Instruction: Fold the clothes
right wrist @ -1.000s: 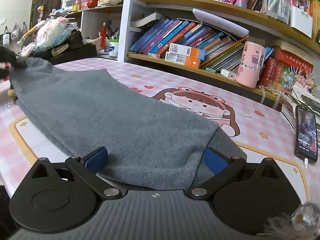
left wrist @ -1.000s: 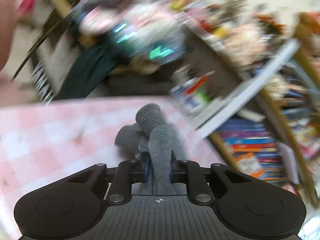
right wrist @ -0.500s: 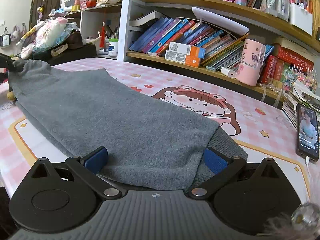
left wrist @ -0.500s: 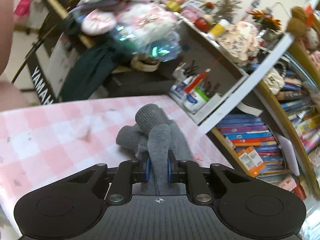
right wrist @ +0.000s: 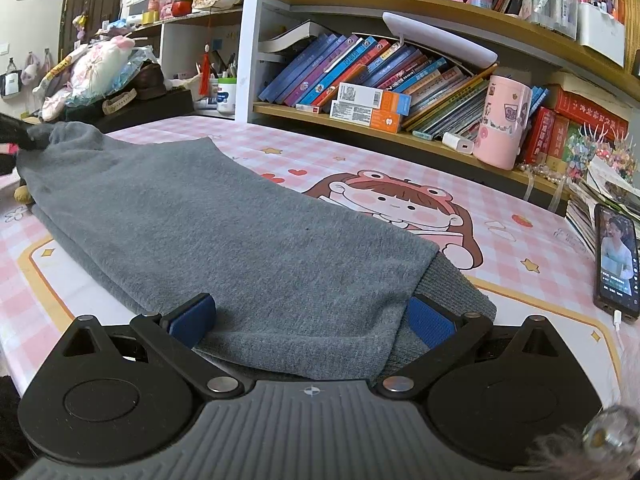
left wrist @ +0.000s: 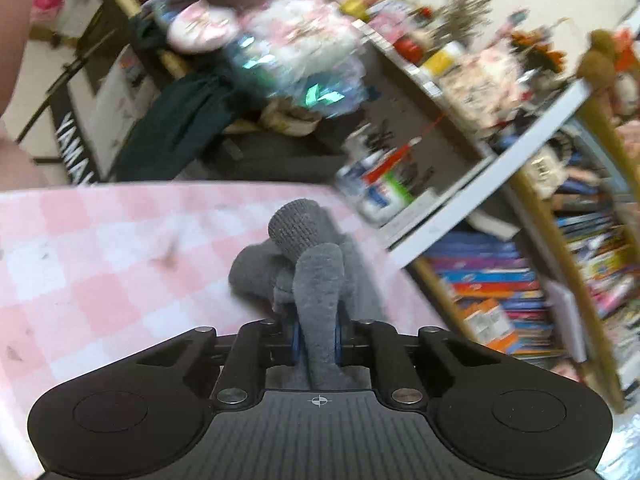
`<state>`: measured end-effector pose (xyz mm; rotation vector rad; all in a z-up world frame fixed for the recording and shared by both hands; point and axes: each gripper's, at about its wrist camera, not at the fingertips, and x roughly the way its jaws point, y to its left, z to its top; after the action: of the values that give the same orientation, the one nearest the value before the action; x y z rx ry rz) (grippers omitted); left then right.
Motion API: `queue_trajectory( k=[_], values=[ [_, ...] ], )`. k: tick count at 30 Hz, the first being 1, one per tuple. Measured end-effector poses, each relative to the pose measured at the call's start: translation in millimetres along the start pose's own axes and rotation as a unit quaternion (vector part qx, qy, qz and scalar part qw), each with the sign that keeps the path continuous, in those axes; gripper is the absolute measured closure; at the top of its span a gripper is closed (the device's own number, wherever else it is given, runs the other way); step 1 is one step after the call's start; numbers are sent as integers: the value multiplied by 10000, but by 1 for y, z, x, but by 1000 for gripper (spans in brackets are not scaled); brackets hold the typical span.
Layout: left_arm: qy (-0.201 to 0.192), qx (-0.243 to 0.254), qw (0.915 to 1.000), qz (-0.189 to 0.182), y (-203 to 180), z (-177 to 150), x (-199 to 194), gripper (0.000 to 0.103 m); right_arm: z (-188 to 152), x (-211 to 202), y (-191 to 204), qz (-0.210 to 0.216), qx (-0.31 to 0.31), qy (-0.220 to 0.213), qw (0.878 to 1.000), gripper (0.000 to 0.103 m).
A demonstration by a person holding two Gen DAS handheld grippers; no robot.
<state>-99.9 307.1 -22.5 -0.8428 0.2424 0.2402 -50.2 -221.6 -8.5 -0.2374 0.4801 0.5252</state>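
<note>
A grey knit garment (right wrist: 224, 232) lies stretched long across the pink checked tablecloth (right wrist: 360, 160). My right gripper (right wrist: 312, 314) is open, its blue pads on either side of the near end of the garment, which has a ribbed hem (right wrist: 448, 292). My left gripper (left wrist: 316, 332) is shut on the garment's far end (left wrist: 316, 280), bunched with a ribbed cuff (left wrist: 296, 228) sticking up. That gripper shows as a dark shape at the left edge of the right wrist view (right wrist: 16, 140).
A bookshelf (right wrist: 400, 76) with books and boxes runs along the table's far side. A pink cup (right wrist: 504, 120) stands by it. A phone (right wrist: 616, 256) lies at the right, lit. Plush toys and bags (left wrist: 280, 40) pile beyond the table's left end.
The left gripper has swung a little with the cloth end still held, the view turning. The far end of the garment has shifted slightly. The right gripper has stayed put.
</note>
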Motion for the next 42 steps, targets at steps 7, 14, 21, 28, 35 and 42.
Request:
queue_trajectory(
  k=[7,14,21,28,35,42],
  values=[
    [-179,879,9936,-681,-54,-8,-22,91,0,0,-2,29,43,-2,10000,0],
    [-90,2039,9733,-1046,-113,-32,-32,90,0,-1,-4,58,86,-8,9999,0],
    [46,3306,9346,-1308,-169,-62,-42,90,0,-1,-5,84,123,-16,9999,0],
    [882,4934,8584,-1094,-190,-134,-34,83,0,-1,-5,92,134,-13,9999,0],
    [1369,5442,8202,-1109,-179,-175,-36,42,0,0,-5,100,152,5,9998,0],
    [1544,5387,7980,-2219,-188,-175,-63,26,1,1,-5,83,141,38,9999,0]
  ],
)
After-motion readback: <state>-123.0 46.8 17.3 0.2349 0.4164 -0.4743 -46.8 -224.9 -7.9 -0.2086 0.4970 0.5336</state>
